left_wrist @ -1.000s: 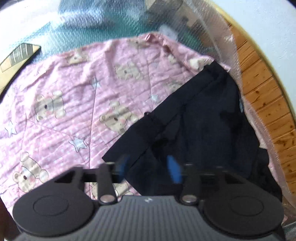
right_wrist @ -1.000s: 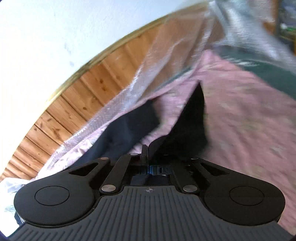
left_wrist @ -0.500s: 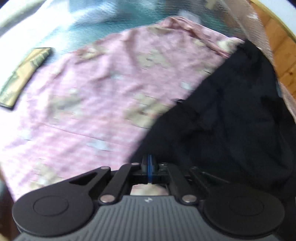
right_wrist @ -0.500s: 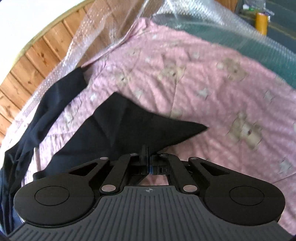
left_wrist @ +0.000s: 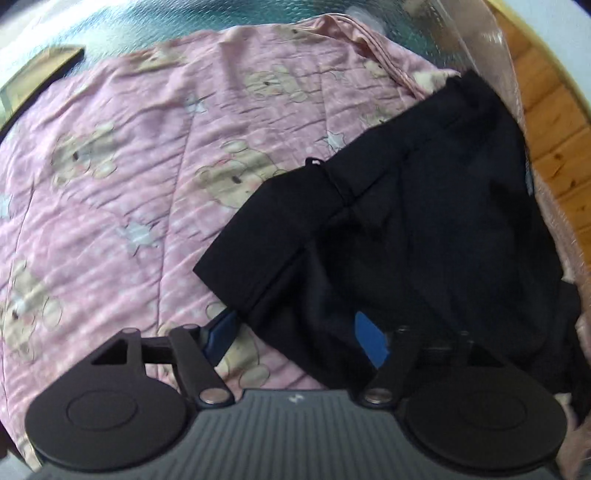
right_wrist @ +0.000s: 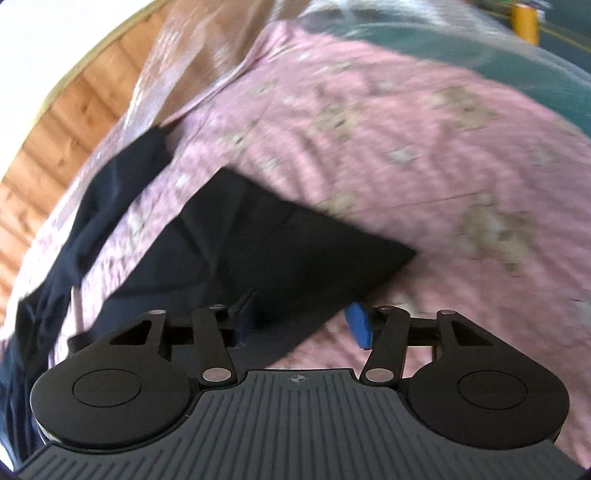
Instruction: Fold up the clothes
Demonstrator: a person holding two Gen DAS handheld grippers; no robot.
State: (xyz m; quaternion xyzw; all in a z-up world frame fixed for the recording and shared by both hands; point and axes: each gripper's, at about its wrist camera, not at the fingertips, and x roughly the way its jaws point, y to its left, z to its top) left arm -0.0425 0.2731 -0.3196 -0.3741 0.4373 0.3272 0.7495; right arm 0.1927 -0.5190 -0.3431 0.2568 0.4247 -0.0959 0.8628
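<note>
A black garment [left_wrist: 424, 221] lies crumpled on a pink quilt printed with teddy bears [left_wrist: 129, 184]. In the left wrist view its folded hem reaches down between the blue pads of my left gripper [left_wrist: 295, 334], whose jaws are opening and stand apart, not pressing the cloth. In the right wrist view a flat black corner of the garment [right_wrist: 266, 258] lies on the quilt [right_wrist: 406, 129], its near edge between the pads of my right gripper [right_wrist: 301, 321]. Those jaws are opening too and no longer pinch the fabric.
Clear bubble wrap [left_wrist: 491, 40] runs along the quilt's far edge beside a wooden floor [left_wrist: 561, 158]. A green surface [right_wrist: 424, 40] lies beyond the quilt, with a yellow object [right_wrist: 524, 18] at the top right. A flat tan item [left_wrist: 37, 74] sits at the upper left.
Both grippers were shut on the black fabric half a second ago and have now opened, letting it rest on the quilt. The right gripper came down with the lifted corner, which now lies flat.
</note>
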